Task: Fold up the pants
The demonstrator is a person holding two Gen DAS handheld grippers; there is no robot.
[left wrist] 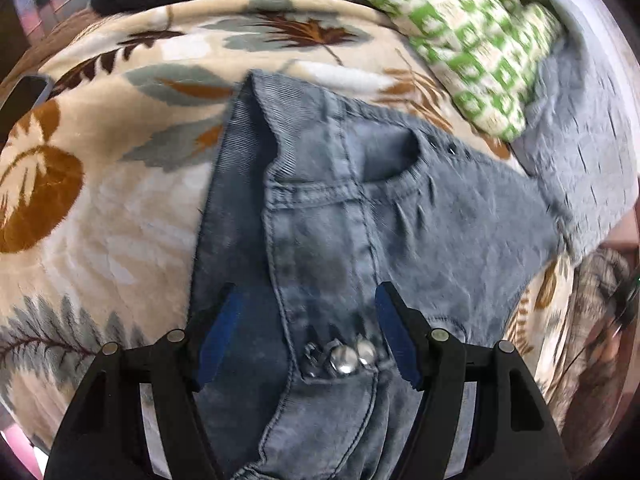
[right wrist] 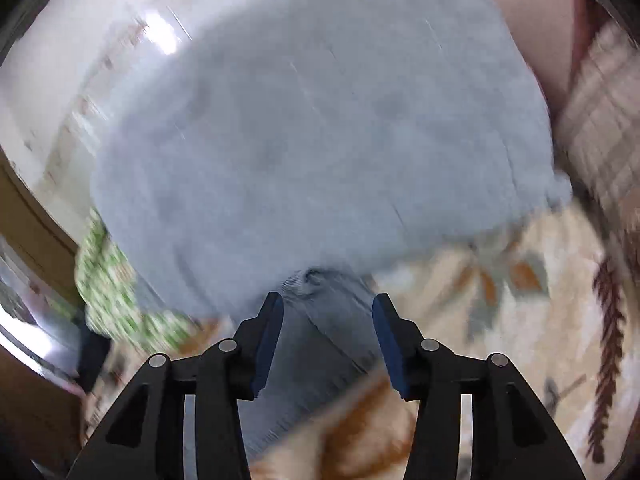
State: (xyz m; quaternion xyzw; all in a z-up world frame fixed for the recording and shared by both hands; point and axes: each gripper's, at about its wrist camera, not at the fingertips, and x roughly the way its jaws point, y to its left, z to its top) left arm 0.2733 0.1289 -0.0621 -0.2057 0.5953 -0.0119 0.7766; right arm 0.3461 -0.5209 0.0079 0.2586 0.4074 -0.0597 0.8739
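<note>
Already the faded grey-blue denim pants (left wrist: pixel 320 208) lie partly folded on a beige plush blanket with brown and grey leaves (left wrist: pixel 100 200). From the left wrist, the left gripper (left wrist: pixel 308 332) hangs above the waistband beside its silver buttons (left wrist: pixel 346 356), jaws apart and gripping nothing. The waist sits nearest this camera and the long axis runs away toward the upper right, where the legs reach a green-and-white patterned cloth (left wrist: pixel 460 40).

From the right wrist, heavily blurred, the right gripper (right wrist: pixel 328 340) has its jaws apart with denim (right wrist: pixel 320 140) beneath them, the pads not pressing it. The legs look doubled over; I judge further folds and tidying are still left.
</note>
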